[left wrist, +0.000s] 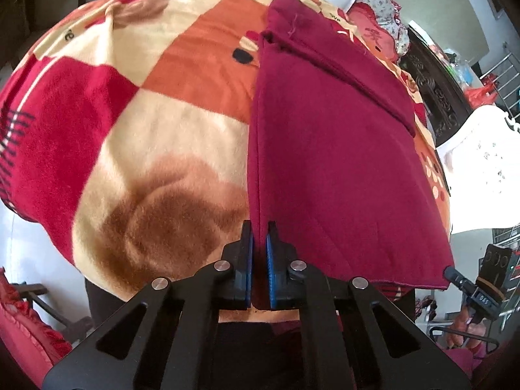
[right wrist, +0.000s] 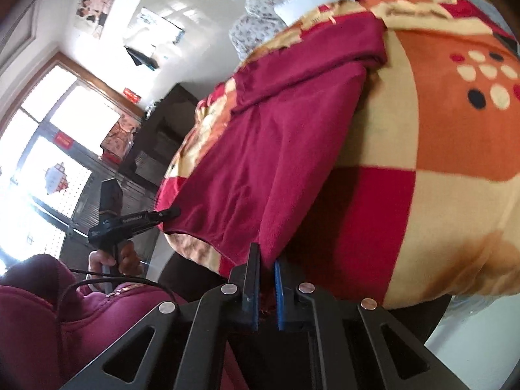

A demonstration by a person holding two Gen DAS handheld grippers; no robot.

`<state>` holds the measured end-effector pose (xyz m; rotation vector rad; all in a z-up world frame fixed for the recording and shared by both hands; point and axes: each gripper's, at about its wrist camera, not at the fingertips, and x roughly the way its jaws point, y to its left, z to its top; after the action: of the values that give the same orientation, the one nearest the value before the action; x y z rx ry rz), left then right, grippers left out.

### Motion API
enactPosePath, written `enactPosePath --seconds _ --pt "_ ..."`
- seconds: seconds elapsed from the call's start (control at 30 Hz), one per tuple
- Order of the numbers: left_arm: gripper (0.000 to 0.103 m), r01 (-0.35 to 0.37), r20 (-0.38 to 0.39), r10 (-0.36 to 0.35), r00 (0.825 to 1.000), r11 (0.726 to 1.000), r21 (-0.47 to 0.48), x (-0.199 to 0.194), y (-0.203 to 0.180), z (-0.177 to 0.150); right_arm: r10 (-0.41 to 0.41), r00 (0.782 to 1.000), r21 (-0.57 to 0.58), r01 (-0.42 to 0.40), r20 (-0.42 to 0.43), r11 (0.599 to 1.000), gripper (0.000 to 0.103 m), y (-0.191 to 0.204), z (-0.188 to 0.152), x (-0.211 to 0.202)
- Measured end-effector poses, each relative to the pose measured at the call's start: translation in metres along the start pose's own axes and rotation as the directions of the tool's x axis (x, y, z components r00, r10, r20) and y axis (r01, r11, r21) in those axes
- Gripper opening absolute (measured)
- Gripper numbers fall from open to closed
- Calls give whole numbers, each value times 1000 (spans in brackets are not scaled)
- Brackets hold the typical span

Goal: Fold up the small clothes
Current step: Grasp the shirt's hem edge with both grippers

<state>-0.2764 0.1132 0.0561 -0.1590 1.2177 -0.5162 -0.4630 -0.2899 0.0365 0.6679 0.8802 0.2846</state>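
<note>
I am holding the maroon garment [left wrist: 331, 149] by its near hem, spread over the patterned fleece blanket [left wrist: 156, 136] on the bed. My left gripper [left wrist: 259, 237] is pinching one corner in narrow jaws; my right gripper [right wrist: 266, 260] is clamping the opposite corner likewise. A floral pillow [right wrist: 260, 16] is lying beyond.

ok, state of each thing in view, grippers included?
left gripper: shut on the near hem corner of the maroon garment.
right gripper: shut on the other near corner.
maroon garment: spread flat, sleeve folded across its top, near edge pinched at both corners.
blanket: spread under the garment.
</note>
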Motion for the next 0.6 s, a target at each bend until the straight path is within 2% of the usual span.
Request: enactPosePath --seconds 0.1,0.23,0.3,0.4,0.47,0.53,0.6 --pt "6 6 -6 -6 1000 1000 11 4 -6 6 -4 1000 13 3 5 1000 7 -6 5 -2" --pt "6 19 -49 -18 999 1000 24 17 -11 10 -12 1000 35 13 -26 999 7 -18 11 3" --pt "6 3 -61 -1 998 1000 20 23 -11 10 -11 999 68 14 -47 998 7 -27 9 8" --pt "6 -16 -100 17 995 1000 8 34 -11 11 -33 997 82 38 -65 996 17 -33 4 18" --pt "6 -26 -114 26 993 1000 6 39 -11 11 -20 997 106 28 -81 994 30 -36 2 22" --pt "14 -28 -117 29 993 1000 10 41 -12 13 11 997 132 -1 -74 991 37 -39 1 21" --pt "31 -13 -129 12 992 1000 -5 42 -12 15 21 997 130 -10 -79 991 39 -39 2 22"
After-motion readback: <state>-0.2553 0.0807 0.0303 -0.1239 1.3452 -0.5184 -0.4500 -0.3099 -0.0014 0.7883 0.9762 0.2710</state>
